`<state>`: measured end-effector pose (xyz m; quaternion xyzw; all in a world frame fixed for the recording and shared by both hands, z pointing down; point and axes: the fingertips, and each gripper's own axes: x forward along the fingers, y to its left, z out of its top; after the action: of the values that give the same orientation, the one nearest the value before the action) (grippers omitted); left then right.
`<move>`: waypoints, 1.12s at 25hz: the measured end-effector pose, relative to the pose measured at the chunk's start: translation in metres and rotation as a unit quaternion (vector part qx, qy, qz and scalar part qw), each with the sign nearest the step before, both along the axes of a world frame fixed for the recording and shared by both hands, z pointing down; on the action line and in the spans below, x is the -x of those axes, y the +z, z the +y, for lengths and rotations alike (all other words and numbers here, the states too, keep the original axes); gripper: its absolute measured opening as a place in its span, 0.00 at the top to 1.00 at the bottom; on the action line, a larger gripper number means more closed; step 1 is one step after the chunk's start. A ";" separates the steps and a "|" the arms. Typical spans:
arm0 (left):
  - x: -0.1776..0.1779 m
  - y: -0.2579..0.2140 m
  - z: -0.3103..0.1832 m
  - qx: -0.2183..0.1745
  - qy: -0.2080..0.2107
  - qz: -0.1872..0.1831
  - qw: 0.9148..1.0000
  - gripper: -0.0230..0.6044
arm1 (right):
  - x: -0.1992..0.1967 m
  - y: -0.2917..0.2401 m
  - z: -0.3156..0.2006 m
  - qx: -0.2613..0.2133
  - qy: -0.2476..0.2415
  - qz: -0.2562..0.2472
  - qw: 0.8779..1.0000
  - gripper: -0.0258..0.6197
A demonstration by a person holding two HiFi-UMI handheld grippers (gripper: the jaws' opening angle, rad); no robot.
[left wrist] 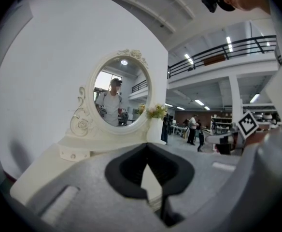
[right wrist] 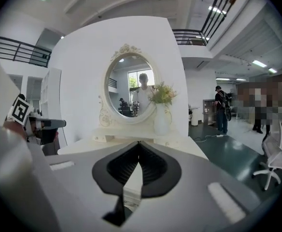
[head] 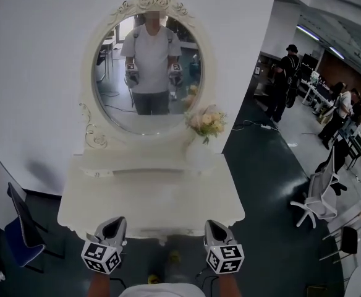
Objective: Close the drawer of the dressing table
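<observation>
Currently, the left tool and the right tool are hovering at the front edge of the counter, each with its jaws resting together and gripping nothing. The drawer is sitting under that edge between them; how far it is projecting is not showing from above. For a clean closing, both tools should be pressing flat on the drawer front, evenly and straight toward the mirror, avoiding any skew that risks jamming it.
</observation>
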<state>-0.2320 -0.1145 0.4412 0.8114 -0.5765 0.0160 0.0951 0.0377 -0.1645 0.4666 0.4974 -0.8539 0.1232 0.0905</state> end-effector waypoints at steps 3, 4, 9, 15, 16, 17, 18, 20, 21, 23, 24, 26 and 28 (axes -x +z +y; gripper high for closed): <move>0.004 -0.005 -0.004 -0.001 -0.002 0.003 1.000 0.96 | 0.002 -0.011 -0.004 -0.012 0.002 0.001 1.000 0.96; 0.005 -0.006 -0.004 -0.002 -0.002 0.003 1.000 0.96 | 0.002 -0.013 -0.004 -0.014 0.005 0.004 1.000 0.96; 0.012 -0.017 -0.007 -0.008 -0.001 -0.003 1.000 0.97 | 0.009 -0.022 -0.004 -0.023 -0.002 0.024 0.999 0.96; 0.017 -0.020 -0.008 -0.011 -0.007 -0.013 1.000 0.97 | 0.010 -0.026 -0.005 -0.022 -0.005 0.015 1.000 0.96; 0.017 -0.020 -0.008 -0.010 -0.007 -0.015 1.000 0.97 | 0.009 -0.026 -0.005 -0.020 -0.005 0.013 1.000 0.96; 0.017 -0.020 -0.008 -0.010 -0.007 -0.016 1.000 0.97 | 0.008 -0.025 -0.005 -0.019 -0.003 0.012 1.000 0.96; 0.017 -0.020 -0.008 -0.010 -0.007 -0.015 1.000 0.97 | 0.008 -0.025 -0.005 -0.018 -0.002 0.013 1.000 0.96; 0.016 -0.018 -0.007 -0.007 -0.004 -0.013 1.000 0.97 | 0.006 -0.024 -0.002 -0.018 -0.001 0.022 1.000 0.96; 0.015 -0.018 -0.006 -0.005 -0.003 -0.014 1.000 0.97 | 0.006 -0.024 -0.001 -0.018 -0.002 0.027 0.999 0.96; 0.014 -0.018 -0.005 -0.004 -0.002 -0.018 1.000 0.97 | 0.005 -0.025 0.001 -0.015 -0.003 0.028 0.999 0.96; 0.014 -0.019 -0.004 -0.005 -0.001 -0.019 1.000 0.97 | 0.004 -0.025 0.002 -0.014 -0.004 0.027 1.000 0.96; 0.013 -0.020 -0.003 -0.005 -0.001 -0.021 1.000 0.97 | 0.003 -0.024 0.003 -0.011 -0.004 0.026 1.000 0.96; 0.013 -0.020 -0.002 -0.005 -0.002 -0.022 1.000 0.97 | 0.001 -0.022 0.005 -0.007 -0.003 0.025 1.000 0.96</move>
<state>-0.2450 -0.1162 0.4211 0.8101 -0.5802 0.0303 0.0782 0.0371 -0.1594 0.4446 0.4987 -0.8536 0.1040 0.1088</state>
